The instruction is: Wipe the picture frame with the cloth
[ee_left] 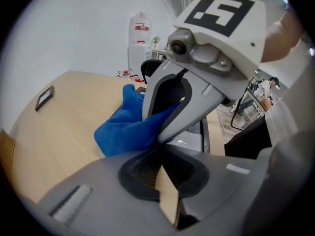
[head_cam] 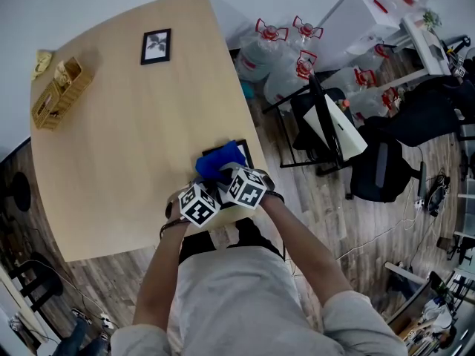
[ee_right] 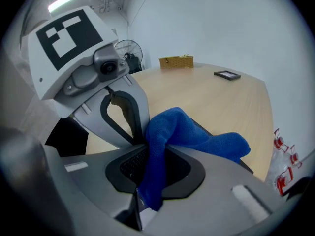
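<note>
Though bunched, cloth [head_cam: 221,162] lengthwise away over frame [ee_left: 193,137]

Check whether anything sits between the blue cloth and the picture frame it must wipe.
Nothing visible does: the blue cloth, clamped in the right gripper, lies directly on the dark picture frame.

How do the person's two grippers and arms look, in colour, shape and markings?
Both the left gripper and right gripper have grey plastic bodies, tongs with dark ribbed pads, and a white cube bearing black square markers. The person wears a light grey short-sleeved top; no cables show.
</note>
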The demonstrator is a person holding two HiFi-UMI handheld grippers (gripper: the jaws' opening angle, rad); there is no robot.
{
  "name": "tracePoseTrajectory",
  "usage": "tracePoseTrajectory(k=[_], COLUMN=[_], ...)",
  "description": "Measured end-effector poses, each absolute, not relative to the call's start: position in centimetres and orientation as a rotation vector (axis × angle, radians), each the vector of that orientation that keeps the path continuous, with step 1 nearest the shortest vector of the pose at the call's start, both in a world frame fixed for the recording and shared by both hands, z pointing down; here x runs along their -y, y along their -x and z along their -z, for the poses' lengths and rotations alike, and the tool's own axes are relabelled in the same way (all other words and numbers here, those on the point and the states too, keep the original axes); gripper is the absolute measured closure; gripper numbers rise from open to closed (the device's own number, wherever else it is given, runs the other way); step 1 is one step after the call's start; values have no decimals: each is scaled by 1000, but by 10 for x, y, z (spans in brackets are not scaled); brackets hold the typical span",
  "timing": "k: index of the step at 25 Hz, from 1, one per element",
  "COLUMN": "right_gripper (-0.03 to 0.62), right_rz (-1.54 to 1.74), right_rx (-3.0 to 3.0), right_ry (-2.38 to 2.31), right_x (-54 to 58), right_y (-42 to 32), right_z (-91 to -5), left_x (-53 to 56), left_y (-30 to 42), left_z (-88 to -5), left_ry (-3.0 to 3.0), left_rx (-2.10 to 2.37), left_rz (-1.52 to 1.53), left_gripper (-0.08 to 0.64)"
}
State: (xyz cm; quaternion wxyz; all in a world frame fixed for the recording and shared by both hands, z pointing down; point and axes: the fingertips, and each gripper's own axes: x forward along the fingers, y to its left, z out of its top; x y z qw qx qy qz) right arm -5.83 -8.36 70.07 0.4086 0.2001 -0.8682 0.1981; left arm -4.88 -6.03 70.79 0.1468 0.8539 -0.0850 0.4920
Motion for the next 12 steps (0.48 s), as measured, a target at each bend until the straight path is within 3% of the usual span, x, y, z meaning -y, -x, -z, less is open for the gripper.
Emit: tracePoseTrajectory(k=[12], right_gripper=[531], right_rz=[-504], right_rx=[2111], right_ry=[-532], right_x=[55], right_y=[50], right_z=[-701], left_x=[60], left_y=[49], left_z=[-709], left_ry=[-2464], left_rx=[237], left_rz=[-1405], left_gripper=[506])
